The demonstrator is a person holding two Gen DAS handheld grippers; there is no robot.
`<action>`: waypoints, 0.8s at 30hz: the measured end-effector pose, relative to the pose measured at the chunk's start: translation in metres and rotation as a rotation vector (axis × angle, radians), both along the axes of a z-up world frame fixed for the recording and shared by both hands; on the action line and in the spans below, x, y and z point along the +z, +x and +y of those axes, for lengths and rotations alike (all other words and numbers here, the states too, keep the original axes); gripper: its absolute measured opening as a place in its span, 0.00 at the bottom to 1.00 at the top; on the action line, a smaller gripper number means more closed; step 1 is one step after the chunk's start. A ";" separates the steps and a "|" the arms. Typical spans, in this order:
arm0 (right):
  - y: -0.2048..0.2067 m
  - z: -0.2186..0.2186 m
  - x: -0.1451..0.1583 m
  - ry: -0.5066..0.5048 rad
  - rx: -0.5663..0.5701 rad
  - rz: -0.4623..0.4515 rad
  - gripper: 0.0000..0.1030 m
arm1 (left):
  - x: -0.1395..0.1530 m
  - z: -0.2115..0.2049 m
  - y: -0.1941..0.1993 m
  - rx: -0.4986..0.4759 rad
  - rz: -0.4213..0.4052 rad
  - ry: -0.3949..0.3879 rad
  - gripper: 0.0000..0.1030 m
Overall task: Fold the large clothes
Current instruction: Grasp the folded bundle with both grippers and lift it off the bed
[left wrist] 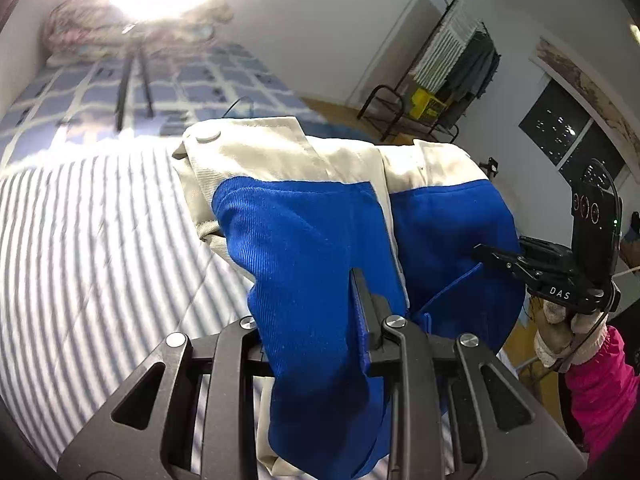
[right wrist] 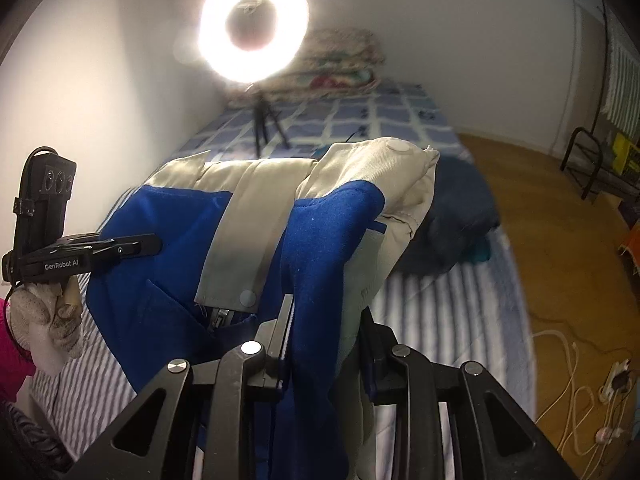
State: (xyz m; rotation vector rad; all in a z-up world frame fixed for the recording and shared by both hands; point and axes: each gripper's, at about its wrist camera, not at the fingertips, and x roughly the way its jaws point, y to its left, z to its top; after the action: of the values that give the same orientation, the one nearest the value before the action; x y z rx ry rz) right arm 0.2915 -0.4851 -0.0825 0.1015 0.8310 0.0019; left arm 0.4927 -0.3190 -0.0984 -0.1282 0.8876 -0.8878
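Mid-fold: my left tongs and right tongs pinch the jacket above the bed; next, lay it toward 12 o'clock.

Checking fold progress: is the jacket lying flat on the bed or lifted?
Lifted: the jacket hangs bunched from both grippers' jaws above the striped bed.

**What you can't make out here**

Your left gripper's fingers are half buried in the blue and beige jacket, so the left one is hidden. The jacket's lower part runs off the bottom edge. Glare from the ring light washes out the bedding pile behind it. The striped sheet is smeared by blur. The clothes on the rack are too small to tell apart.
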 end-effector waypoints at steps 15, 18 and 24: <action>0.115 -0.108 0.022 -0.056 -0.054 -0.026 0.26 | 0.005 -0.106 0.113 0.024 -0.032 -0.052 0.24; 0.144 -0.123 0.017 -0.071 -0.048 -0.021 0.26 | -0.002 -0.122 0.135 0.042 -0.028 -0.056 0.23; 0.184 -0.151 -0.004 -0.056 -0.045 -0.031 0.26 | -0.025 -0.136 0.173 0.083 -0.005 -0.050 0.24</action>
State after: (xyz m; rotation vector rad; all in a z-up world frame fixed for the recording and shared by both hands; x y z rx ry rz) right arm 0.4757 -0.6364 -0.0863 0.0677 0.7972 -0.0619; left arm 0.6657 -0.4552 -0.1238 -0.2047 0.8499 -0.8325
